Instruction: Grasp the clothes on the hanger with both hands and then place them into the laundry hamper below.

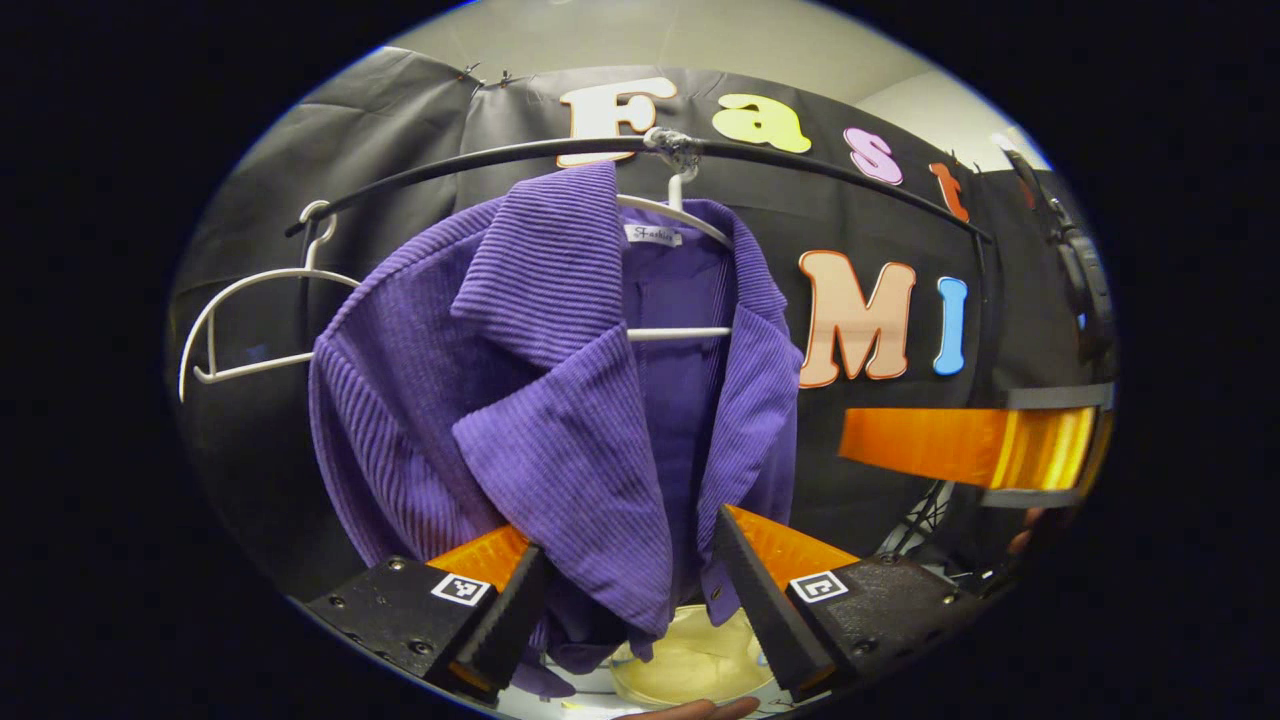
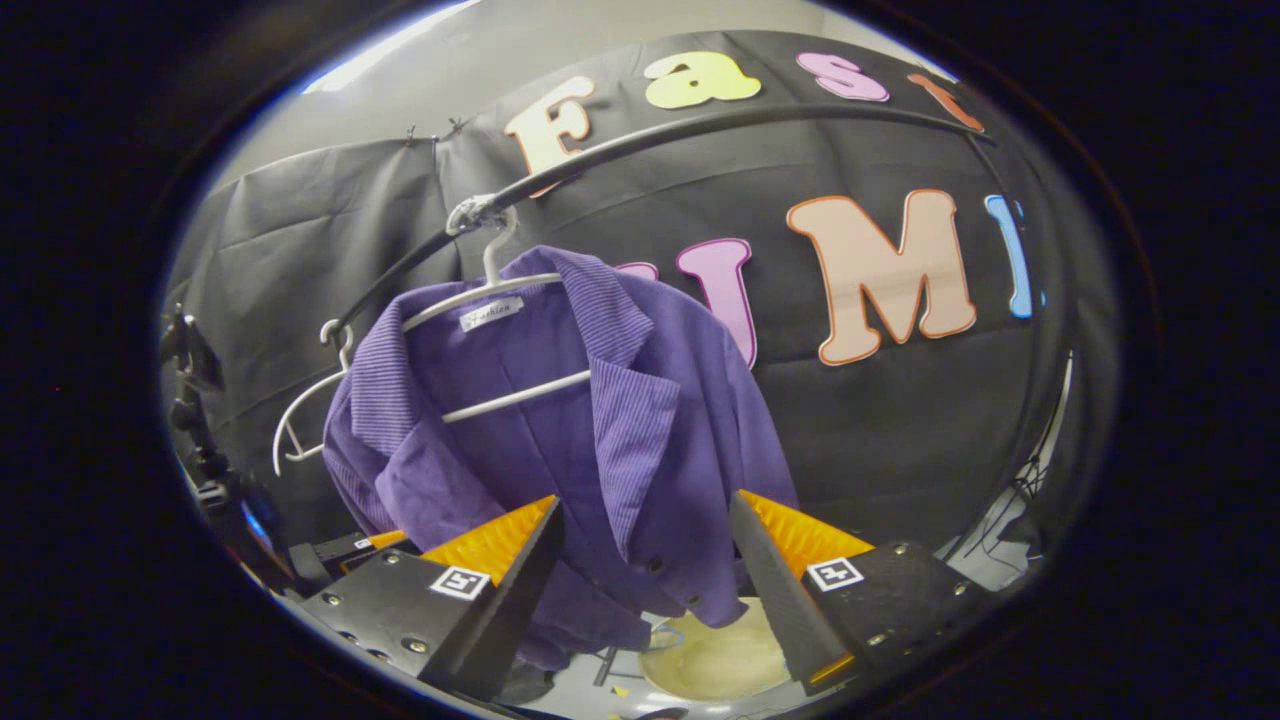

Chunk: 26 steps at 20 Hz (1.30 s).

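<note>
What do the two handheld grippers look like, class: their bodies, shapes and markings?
Each gripper, left and right, has two wedge-shaped fingers tapering forward from blocky black mounts fastened with small screws. Each mount carries a square black-and-white tag. No cables or sleeves are visible on them.

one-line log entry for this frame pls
phase: pre-grasp | purple jacket on white hanger on rail | left gripper open, at hem | right gripper open, at hem | hamper below

Black cloth wall [image 1: 420,130] hangs creased behind a curved dark rail [image 1: 480,158], pinned by small clips along its top edge. Above the cloth, a plain pale wall [image 2: 480,60] with a bright light strip. Cables [image 2: 1010,500] trail at lower right.
</note>
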Tool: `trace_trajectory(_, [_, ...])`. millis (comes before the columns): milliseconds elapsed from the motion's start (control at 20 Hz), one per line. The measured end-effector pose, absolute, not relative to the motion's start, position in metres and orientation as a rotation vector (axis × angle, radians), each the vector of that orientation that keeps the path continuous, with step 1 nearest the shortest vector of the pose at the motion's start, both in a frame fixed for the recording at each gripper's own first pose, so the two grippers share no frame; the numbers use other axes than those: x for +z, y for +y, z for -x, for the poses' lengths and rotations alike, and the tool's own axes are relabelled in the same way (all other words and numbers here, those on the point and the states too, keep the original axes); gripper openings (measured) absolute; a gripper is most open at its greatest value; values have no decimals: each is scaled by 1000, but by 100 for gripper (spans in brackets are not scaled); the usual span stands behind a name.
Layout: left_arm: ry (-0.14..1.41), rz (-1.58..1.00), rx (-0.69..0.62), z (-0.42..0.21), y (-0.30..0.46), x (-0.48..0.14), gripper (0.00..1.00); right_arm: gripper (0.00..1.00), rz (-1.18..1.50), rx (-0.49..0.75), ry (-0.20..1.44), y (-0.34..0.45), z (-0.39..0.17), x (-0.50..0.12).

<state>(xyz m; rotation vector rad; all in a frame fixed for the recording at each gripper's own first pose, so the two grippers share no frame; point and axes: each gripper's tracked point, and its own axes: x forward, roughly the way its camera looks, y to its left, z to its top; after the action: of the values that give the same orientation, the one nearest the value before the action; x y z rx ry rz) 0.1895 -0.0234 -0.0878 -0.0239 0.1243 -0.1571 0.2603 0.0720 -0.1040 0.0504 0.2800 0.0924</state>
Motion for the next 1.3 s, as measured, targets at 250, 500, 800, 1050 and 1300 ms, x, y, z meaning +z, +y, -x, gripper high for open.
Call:
trace_trajectory(250, [77,2,-170,-207,-17,-79,91,99,-38,44,295,79,-311,-116])
trace_trajectory(500, [95,72,-150,-217,-11,-78,88,99,-41,42,289,93,-348,-125])
trace_trajectory(800, [5,-55,-150,-225,-11,-65,71,93,41,-28,251,74,-395,-120])
trace_trajectory(1050, [65,-28,-162,-219,2,-71,22,9,28,-21,282,66,-384,-118])
trace_trajectory(1300, [28,-44,-140,-190,25,-57,1,9,29,47,245,76,-346,-94])
